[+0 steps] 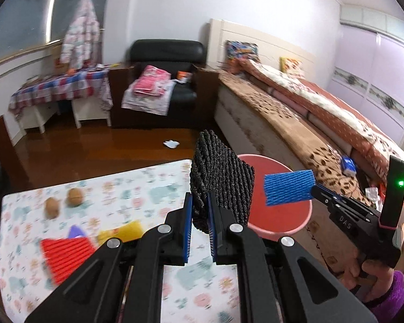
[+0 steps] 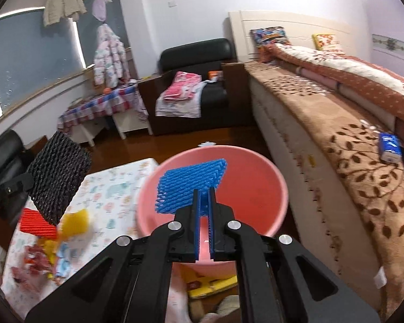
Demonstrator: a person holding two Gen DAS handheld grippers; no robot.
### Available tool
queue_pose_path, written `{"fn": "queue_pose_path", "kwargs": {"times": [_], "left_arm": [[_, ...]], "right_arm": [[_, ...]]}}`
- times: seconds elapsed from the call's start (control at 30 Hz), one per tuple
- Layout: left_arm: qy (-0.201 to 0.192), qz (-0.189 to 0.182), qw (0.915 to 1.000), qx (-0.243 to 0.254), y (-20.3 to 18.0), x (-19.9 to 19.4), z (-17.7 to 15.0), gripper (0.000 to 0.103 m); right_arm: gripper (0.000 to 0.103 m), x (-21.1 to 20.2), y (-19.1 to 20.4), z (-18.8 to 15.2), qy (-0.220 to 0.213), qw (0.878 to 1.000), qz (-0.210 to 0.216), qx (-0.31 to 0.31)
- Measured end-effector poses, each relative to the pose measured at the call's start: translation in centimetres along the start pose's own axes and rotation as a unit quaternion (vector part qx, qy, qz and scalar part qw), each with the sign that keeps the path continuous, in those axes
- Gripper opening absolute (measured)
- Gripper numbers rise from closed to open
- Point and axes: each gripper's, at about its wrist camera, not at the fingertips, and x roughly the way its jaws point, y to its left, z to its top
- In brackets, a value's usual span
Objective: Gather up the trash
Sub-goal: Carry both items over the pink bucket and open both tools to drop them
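My left gripper point(image 1: 200, 202) is shut on a black foam net point(image 1: 223, 185), which stands up between its blue pads at the table's right edge. The same black foam net point(image 2: 58, 177) hangs at the left of the right wrist view. My right gripper point(image 2: 204, 196) is shut on a blue foam net point(image 2: 191, 185), held over the pink basin point(image 2: 256, 180). From the left wrist view the blue foam net point(image 1: 289, 187) hangs above the pink basin point(image 1: 280, 215), with the right gripper point(image 1: 316, 189) pinching its right end. A red foam net point(image 1: 67, 255) and a yellow one point(image 1: 129, 231) lie on the patterned table.
Two brown round things point(image 1: 64, 202) lie on the patterned tablecloth point(image 1: 137, 196). A bed point(image 2: 350, 148) with a brown blanket runs along the right. A black armchair point(image 1: 161, 80) and a checked side table point(image 1: 59, 88) stand at the back. White scrap point(image 1: 171, 143) lies on the wooden floor.
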Motion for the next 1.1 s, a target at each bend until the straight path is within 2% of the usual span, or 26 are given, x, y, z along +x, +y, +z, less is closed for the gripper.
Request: {"fn": "queue_pose_path", "kwargs": {"times": [0.27, 0.47, 0.7, 0.8, 0.87, 1.1], "left_arm": [[0.037, -0.014, 0.9987, 0.032, -3.8, 5.9, 0.2, 0.01], [0.068, -0.014, 0.9969, 0.037, -4.6, 9.4, -0.4, 0.01], [0.084, -0.017, 0.9957, 0.036, -4.9, 11.4, -0.5, 0.01], [0.081, -0.022, 0.9958, 0.035, -5.0, 11.0, -0.5, 0.021], [0.076, -0.024, 0.9963, 0.033, -4.9, 10.7, -0.4, 0.036], [0.063, -0.032, 0.9972, 0.025, -4.2, 9.5, -0.1, 0.038]], "right_arm": [[0.005, 1.3, -2.2, -0.9, 0.016, 1.0, -0.022, 0.003], [0.005, 1.8, -2.6, -1.2, 0.022, 0.999, -0.026, -0.002], [0.005, 2.3, -2.8, -1.4, 0.028, 0.999, -0.02, 0.002], [0.005, 2.4, -2.9, -1.3, 0.03, 0.999, -0.012, 0.005], [0.005, 2.5, -2.9, -1.2, 0.033, 0.999, -0.004, 0.007], [0.006, 2.7, -2.9, -1.4, 0.042, 0.999, 0.0, 0.015]]}}
